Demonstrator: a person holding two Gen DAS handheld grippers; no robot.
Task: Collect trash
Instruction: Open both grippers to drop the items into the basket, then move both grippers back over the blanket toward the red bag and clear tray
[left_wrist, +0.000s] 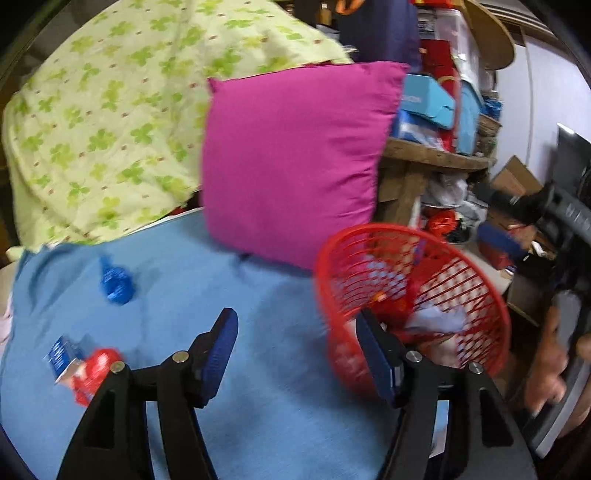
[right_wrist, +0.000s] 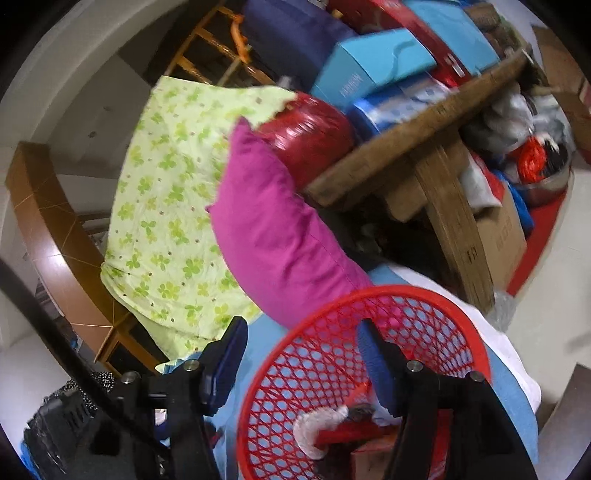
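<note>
A red mesh basket (left_wrist: 461, 266) stands tilted on the blue sheet (left_wrist: 258, 424) and holds crumpled paper and red wrappers. My left gripper (left_wrist: 299, 354) is open over the sheet with nothing between its fingers; its right finger overlaps the basket's near rim. A crumpled blue wrapper (left_wrist: 116, 282) lies on the sheet at the far left. A small blue-and-white carton with a red wrapper (left_wrist: 74, 363) lies just left of the left finger. My right gripper (right_wrist: 301, 363) is open astride the basket's rim (right_wrist: 406, 295), its right finger inside above white crumpled paper (right_wrist: 314, 428).
A magenta cushion (left_wrist: 295, 158) leans behind the basket against a green clover quilt (left_wrist: 110, 122). A wooden table (left_wrist: 424, 162) piled with boxes stands at the right, with clutter beneath. A person's hand (left_wrist: 546, 369) shows at the right edge.
</note>
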